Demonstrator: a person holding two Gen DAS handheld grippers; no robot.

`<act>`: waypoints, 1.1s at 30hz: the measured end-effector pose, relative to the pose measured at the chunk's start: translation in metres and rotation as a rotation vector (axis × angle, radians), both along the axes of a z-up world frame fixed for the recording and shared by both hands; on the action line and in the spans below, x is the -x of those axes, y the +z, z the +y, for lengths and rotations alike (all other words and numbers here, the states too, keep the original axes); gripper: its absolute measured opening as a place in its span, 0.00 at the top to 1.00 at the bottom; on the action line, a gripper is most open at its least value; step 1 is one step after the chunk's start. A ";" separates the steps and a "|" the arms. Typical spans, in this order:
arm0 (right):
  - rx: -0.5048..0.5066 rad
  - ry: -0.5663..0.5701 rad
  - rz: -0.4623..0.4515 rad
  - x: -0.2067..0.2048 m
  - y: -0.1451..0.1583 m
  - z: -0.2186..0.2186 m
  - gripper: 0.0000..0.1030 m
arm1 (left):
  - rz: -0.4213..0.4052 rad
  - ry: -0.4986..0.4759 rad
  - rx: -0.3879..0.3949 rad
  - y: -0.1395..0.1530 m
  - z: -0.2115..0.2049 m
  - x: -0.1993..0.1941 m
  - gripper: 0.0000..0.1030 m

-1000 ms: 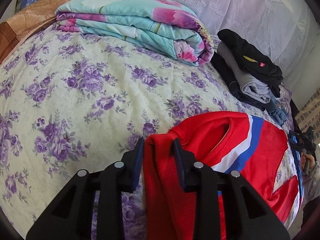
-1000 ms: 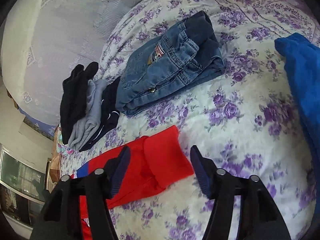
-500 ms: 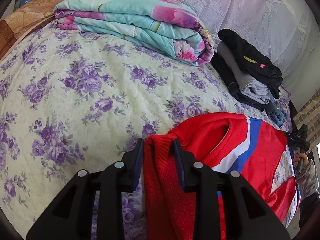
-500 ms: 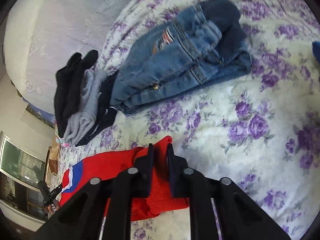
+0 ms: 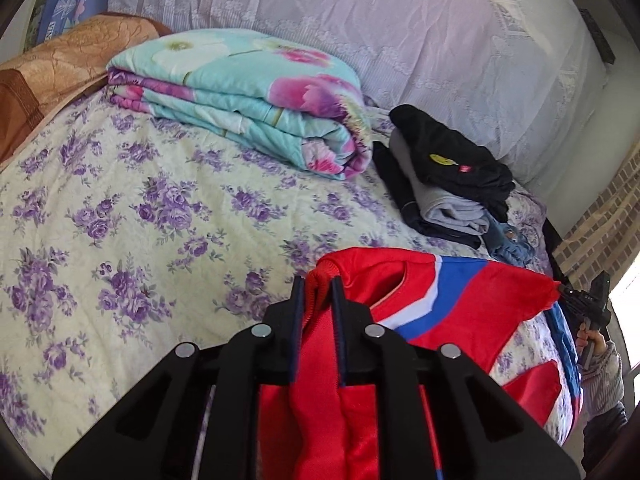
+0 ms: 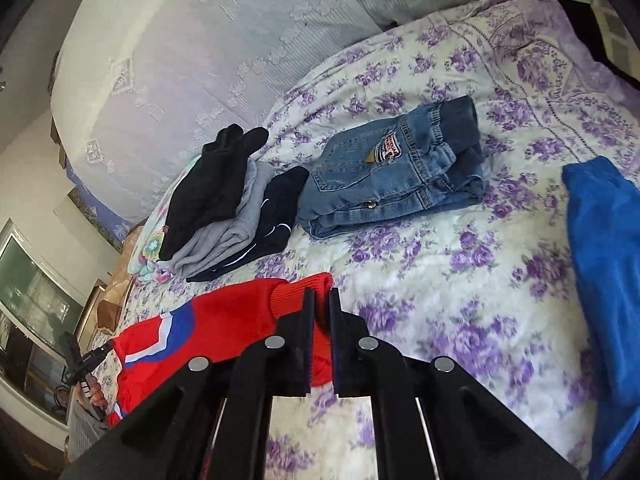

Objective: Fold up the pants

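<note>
Red pants (image 5: 480, 304) with a blue and white stripe hang stretched between my two grippers above the floral bedspread (image 5: 120, 200). My left gripper (image 5: 317, 282) is closing tight on a ribbed red edge, with the fabric pinched between its fingers. The right wrist view shows my right gripper (image 6: 321, 294) closing on the ribbed red cuff of the pants (image 6: 232, 312). Each gripper appears small in the other's view, at the far end of the cloth.
A folded floral quilt (image 5: 248, 96) lies at the head of the bed. A stack of black and grey clothes (image 6: 224, 208) sits beside folded jeans (image 6: 392, 176). A blue garment (image 6: 604, 260) lies at the right. Lace-covered pillows (image 5: 400, 20) line the back.
The right jaws went from wide open around the red cuff to shut on it. The left jaws narrowed on the red edge. Both grippers rose, lifting the pants off the bed.
</note>
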State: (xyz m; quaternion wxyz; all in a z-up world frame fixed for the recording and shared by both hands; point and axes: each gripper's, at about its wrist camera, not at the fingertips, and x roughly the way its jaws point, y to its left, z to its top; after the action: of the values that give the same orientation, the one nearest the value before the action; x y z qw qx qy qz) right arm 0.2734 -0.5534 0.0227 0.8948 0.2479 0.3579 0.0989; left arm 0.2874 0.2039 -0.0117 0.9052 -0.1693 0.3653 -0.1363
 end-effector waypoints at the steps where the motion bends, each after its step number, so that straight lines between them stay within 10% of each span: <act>1: -0.005 -0.011 -0.009 0.008 0.001 -0.002 0.97 | -0.006 -0.004 -0.001 0.002 0.000 0.004 0.88; 10: -0.160 -0.016 0.048 0.042 -0.015 -0.010 0.89 | -0.034 -0.040 -0.049 0.015 -0.012 0.039 0.88; 13: -0.114 -0.045 0.057 0.022 -0.014 -0.007 0.39 | -0.039 -0.038 -0.050 0.018 -0.014 0.041 0.88; 14: -0.097 -0.062 0.067 0.012 -0.015 -0.008 0.37 | -0.041 -0.037 -0.051 0.019 -0.015 0.042 0.88; 25: -0.129 -0.060 0.215 -0.093 -0.080 -0.028 0.40 | 0.008 0.032 -0.045 0.011 -0.011 0.025 0.88; 33: -0.059 0.015 0.128 -0.094 -0.076 -0.006 0.90 | 0.026 0.050 -0.058 0.014 -0.018 0.009 0.89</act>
State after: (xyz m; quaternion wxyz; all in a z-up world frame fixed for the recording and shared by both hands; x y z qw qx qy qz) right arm 0.3672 -0.5591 -0.0537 0.8617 0.2775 0.4129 0.1000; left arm 0.2787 0.1863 0.0025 0.9080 -0.1538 0.3764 -0.1010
